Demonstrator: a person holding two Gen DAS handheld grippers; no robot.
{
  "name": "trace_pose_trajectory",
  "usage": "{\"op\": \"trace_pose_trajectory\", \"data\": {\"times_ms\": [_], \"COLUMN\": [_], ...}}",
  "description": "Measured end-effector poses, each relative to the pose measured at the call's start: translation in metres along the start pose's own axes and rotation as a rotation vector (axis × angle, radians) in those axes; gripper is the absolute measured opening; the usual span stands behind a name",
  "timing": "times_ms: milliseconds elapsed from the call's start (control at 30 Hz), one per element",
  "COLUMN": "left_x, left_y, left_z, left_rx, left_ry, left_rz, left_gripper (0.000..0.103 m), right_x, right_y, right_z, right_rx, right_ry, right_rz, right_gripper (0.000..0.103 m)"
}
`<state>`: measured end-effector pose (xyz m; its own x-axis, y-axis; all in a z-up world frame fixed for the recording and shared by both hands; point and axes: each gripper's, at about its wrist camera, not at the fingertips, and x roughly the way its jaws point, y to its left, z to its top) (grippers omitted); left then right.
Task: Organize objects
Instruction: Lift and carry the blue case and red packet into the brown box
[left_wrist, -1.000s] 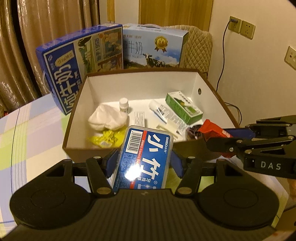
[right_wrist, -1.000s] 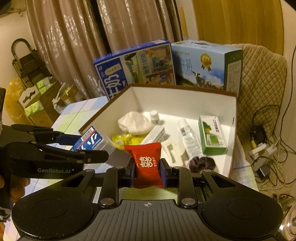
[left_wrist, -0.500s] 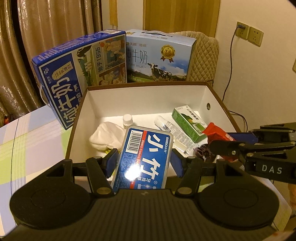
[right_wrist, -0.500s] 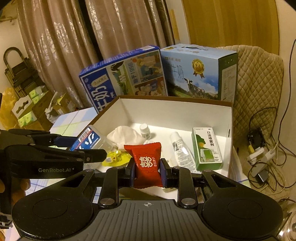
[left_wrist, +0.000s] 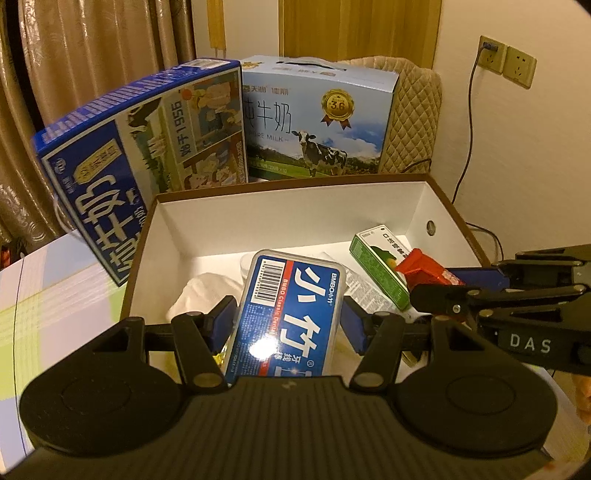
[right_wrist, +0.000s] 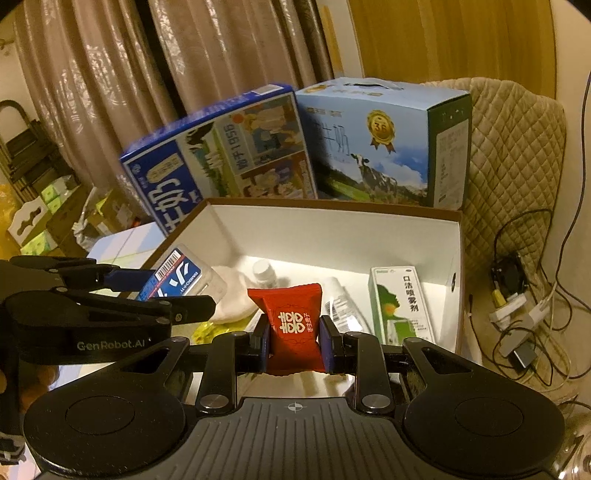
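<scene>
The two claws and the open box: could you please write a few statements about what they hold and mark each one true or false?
1. The left claw is shut on the blue dental floss case. True.
2. The right claw is empty and open. False: it is shut on the red candy packet.
3. The green spray carton lies inside the brown box. True.
4. Both held items already rest on the box floor. False: each is gripped by its claw above the box.
5. Two milk cartons, the dark blue one and the light blue one, stand behind the box. True.
</scene>
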<state>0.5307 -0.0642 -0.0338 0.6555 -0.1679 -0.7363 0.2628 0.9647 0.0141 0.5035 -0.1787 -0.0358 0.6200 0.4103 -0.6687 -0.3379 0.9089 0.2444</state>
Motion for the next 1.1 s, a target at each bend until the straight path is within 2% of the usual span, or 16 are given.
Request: {"op": "trace_pose_trajectory", "data": {"times_ms": [633,833,967,1100], "left_x": [0.096,0.120,0.122,0.118], "left_y": [0.001,0.006,0.006,0.010], "left_z": [0.042,0.046,0.048,0.048], "left_rx": [0.013,-0.002,0.003,-0.004], "left_ry": [0.083,0.102,0.086,0.086], "left_rz": [-0.016,-0.050,-0.046,-0.042], "left_gripper": [0.057,0.057,0.072,0.077], "right_x": [0.073,0.085,0.089,0.089], "right_y": [-0.052,-0.067,-0.073,-0.074], "right_z": [0.035,0.036,0.035,0.036], "right_rx": [0.127,0.172,0.196,0.199], "right_ry": [0.065,0.080,0.080,0.076], "right_rz": [-0.029,-0.037,-0.033,-0.027], "right_gripper": [0.024,0.024,0.024,0.024]}}
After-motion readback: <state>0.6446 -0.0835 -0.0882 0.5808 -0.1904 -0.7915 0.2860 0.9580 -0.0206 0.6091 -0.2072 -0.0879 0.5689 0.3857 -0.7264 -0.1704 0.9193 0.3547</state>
